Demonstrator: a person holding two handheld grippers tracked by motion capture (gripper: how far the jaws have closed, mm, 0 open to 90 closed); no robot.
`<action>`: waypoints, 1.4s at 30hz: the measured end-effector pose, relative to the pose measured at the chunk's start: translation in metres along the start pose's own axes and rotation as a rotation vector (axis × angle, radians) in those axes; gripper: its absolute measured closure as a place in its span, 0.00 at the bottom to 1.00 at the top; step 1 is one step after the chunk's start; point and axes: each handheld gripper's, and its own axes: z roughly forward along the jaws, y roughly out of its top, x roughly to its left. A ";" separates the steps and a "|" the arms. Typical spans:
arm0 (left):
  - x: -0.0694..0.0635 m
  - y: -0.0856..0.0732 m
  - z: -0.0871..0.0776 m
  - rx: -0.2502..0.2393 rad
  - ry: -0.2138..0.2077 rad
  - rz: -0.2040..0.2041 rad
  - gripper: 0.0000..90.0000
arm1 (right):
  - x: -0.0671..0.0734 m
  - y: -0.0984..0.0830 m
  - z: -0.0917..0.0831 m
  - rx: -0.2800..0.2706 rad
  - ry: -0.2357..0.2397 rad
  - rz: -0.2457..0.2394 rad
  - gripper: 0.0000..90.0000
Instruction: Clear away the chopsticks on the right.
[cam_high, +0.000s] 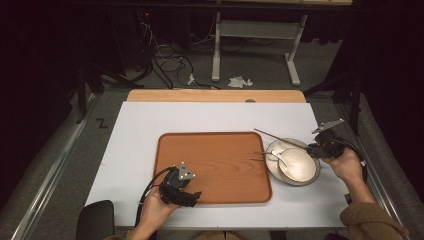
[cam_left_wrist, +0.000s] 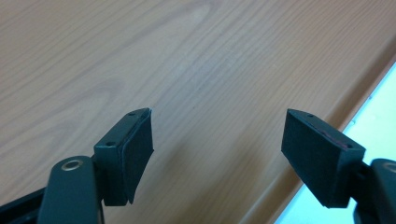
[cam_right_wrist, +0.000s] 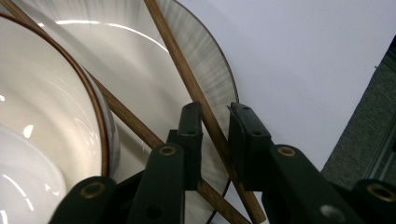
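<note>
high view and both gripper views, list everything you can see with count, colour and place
tray: 1, brown wood, middle of the mat
mat: 1, white, covering the table
plate: 1, grey rimmed, right of the tray
bowl: 1, white, on the plate
chopsticks: 2, brown, lying across the plate
spoon: 1, pale, on the plate
left gripper: 1, black, open over the tray
right gripper: 1, black, jaws around a chopstick

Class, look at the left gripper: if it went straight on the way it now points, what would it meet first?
Most likely the wooden tray. The left gripper is open with nothing between its jaws, and wood grain lies directly ahead of it. How near the surface is remains unclear, but nothing else stands in that line.
</note>
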 end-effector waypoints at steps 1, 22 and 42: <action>0.000 0.000 0.000 0.000 0.000 0.000 0.28 | 0.000 0.000 0.000 0.000 0.000 0.000 0.83; 0.000 0.000 0.000 -0.003 0.003 0.000 0.28 | 0.008 -0.003 -0.005 -0.062 -0.060 -0.014 0.94; -0.002 0.003 0.001 -0.004 -0.013 0.021 0.28 | 0.061 0.004 -0.069 -0.234 -0.025 -0.034 0.94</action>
